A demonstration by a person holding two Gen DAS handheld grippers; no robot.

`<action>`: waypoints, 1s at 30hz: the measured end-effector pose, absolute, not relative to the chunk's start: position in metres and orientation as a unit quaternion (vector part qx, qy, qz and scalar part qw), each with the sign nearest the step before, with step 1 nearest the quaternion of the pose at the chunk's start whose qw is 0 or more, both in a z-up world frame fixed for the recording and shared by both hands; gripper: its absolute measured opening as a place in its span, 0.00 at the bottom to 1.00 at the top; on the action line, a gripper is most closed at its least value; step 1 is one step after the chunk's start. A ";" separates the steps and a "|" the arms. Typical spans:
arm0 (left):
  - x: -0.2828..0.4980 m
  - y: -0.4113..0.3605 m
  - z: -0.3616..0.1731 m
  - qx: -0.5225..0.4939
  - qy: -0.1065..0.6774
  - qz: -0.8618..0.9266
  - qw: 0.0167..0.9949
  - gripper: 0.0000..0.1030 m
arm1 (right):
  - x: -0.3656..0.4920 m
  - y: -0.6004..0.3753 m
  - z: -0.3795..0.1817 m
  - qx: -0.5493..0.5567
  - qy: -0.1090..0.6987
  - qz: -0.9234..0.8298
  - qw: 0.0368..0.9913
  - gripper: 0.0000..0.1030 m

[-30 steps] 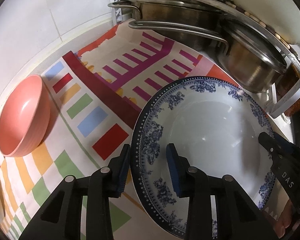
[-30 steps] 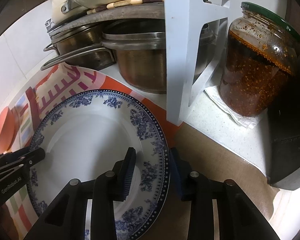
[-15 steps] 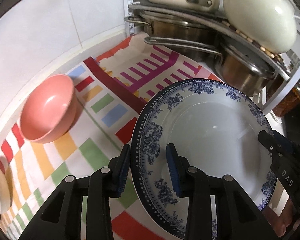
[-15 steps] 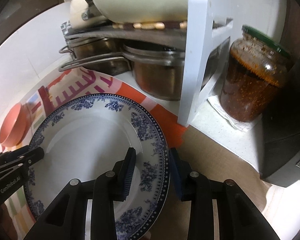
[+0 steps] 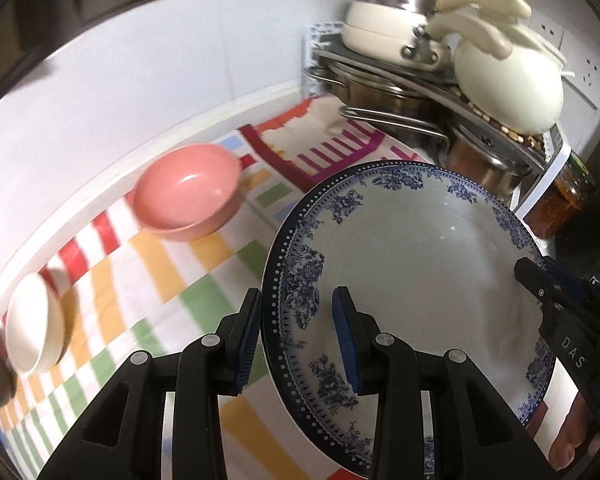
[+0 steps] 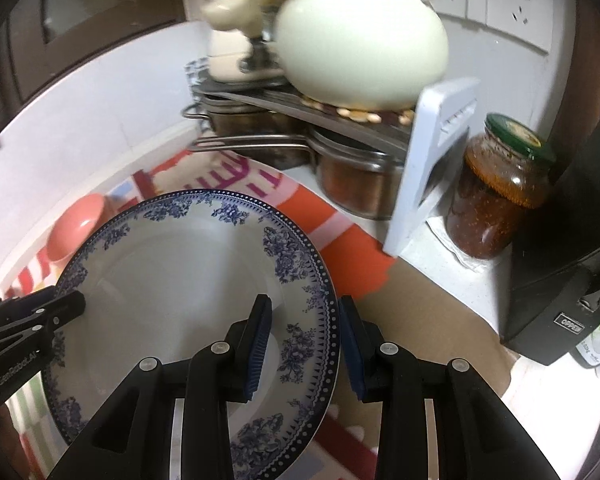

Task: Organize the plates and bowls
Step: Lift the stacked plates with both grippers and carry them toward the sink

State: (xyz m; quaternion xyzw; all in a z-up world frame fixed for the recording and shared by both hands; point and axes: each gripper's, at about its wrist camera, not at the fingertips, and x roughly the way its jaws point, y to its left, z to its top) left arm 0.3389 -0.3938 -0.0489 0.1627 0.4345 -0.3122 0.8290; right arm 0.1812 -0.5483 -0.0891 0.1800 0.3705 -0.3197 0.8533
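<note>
The left hand-held gripper (image 5: 296,336) is clamped on the left rim of a large white porcelain plate with a blue floral border (image 5: 416,264), one blue-padded finger under the rim and the other on the plate's inner face. The right hand-held gripper (image 6: 305,344) grips the opposite rim of the same plate (image 6: 180,280) in the same way, its fingers straddling the dotted blue edge. Carried between the two, the plate is off the surface and tilted, above a cloth of multicoloured checks and stripes (image 5: 148,280) spread on the counter (image 6: 452,280). Part of a person's hand (image 5: 568,440) shows at the lower right of the left wrist view, behind the right hand-held gripper.

Beyond the plate's left edge, a round pink bowl (image 5: 188,196) sits upright on the cloth near the white wall. Further left, blurred at the frame's edge, a stack of cream-white bowls (image 5: 32,332) stands on the cloth.

Behind the plate, a white corner rack (image 6: 432,168) holds stainless steel pots with long handles (image 5: 400,108) on its lower level and a cream enamel kettle (image 6: 360,40) on top. Just right of the rack stands a glass jar of reddish-brown preserve with a green lid (image 6: 496,188), next to a black appliance (image 6: 568,264).
</note>
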 end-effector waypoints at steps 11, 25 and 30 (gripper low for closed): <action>0.314 -0.315 -0.033 0.127 0.433 -0.269 0.851 0.35 | 0.174 -0.491 -0.063 0.152 0.365 -0.273 0.877 0.34; 0.291 -0.210 -0.029 0.082 0.442 -0.222 0.865 0.35 | 0.167 -0.409 -0.056 0.110 0.372 -0.224 0.894 0.34; 0.285 -0.173 -0.027 0.072 0.442 -0.205 0.871 0.35 | 0.169 -0.377 -0.055 0.097 0.374 -0.204 0.900 0.34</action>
